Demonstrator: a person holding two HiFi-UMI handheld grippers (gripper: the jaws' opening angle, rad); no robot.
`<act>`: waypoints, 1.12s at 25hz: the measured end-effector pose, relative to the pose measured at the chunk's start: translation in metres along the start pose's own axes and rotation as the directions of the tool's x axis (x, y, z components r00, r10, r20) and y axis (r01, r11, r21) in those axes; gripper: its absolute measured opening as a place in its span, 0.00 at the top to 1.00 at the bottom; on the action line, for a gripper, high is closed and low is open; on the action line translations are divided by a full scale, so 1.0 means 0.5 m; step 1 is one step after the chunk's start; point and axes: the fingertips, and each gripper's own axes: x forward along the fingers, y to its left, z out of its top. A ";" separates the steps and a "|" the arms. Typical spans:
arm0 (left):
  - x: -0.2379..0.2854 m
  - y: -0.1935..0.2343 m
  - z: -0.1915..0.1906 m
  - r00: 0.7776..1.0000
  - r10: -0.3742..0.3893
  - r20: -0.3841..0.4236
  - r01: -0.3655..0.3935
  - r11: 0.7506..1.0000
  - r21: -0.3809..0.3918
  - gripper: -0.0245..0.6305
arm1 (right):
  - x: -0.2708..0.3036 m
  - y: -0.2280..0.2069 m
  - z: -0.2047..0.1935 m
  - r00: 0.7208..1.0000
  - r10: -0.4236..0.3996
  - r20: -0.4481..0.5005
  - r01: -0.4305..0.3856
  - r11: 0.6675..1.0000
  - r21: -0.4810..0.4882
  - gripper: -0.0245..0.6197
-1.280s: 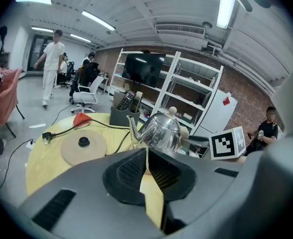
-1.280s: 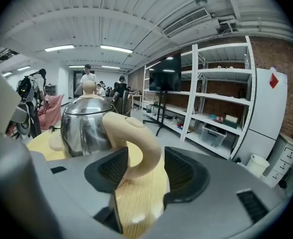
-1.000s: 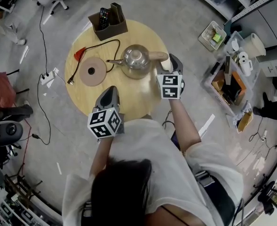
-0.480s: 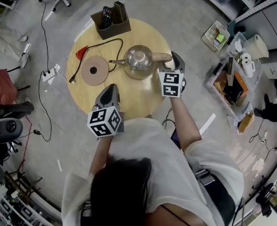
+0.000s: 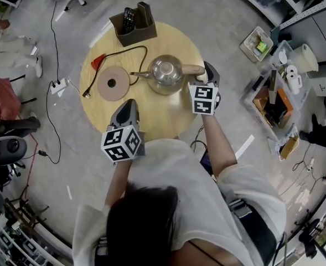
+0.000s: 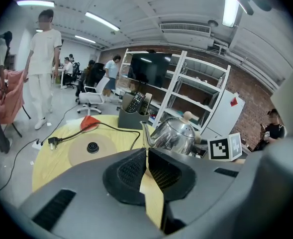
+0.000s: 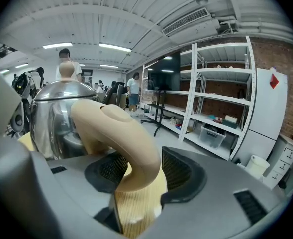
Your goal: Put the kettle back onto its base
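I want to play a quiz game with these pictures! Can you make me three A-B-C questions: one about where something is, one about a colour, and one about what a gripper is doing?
1. Where is the kettle?
A) on its base
B) on the table, apart from its base
C) on the floor

2. What colour is the kettle's handle?
A) beige
B) blue
C) green

3. How do the left gripper's jaws stand?
A) shut, with nothing between them
B) closed on the cord
C) wide open around the kettle

Answers:
1 B: the kettle stands on the round table, and the base lies bare on its spout side.
2 A: the right gripper view shows the handle in beige.
3 A: the left gripper view shows the pads together, with nothing between them.
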 end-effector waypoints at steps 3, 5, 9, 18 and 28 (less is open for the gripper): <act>-0.005 0.012 0.006 1.000 0.017 0.010 -0.017 1.000 -0.010 0.91 | 0.004 -0.001 0.003 1.000 -0.004 0.004 0.004 1.000 -0.003 0.62; -0.004 0.017 0.008 1.000 0.021 0.011 -0.021 1.000 -0.018 0.91 | 0.009 -0.003 0.007 1.000 -0.010 0.009 0.010 1.000 -0.004 0.62; -0.005 0.026 0.009 1.000 0.029 0.010 -0.029 0.999 -0.021 0.91 | 0.016 -0.005 0.011 1.000 -0.015 0.015 0.015 1.000 0.001 0.62; -0.010 0.043 0.016 0.999 0.046 0.015 -0.046 0.999 -0.024 0.91 | 0.021 0.006 0.014 1.000 -0.020 0.014 0.020 1.000 -0.002 0.73; 0.002 0.035 0.022 1.000 0.021 0.009 -0.021 1.000 -0.009 0.91 | 0.023 0.005 0.015 0.999 -0.024 0.024 0.024 1.000 0.012 0.73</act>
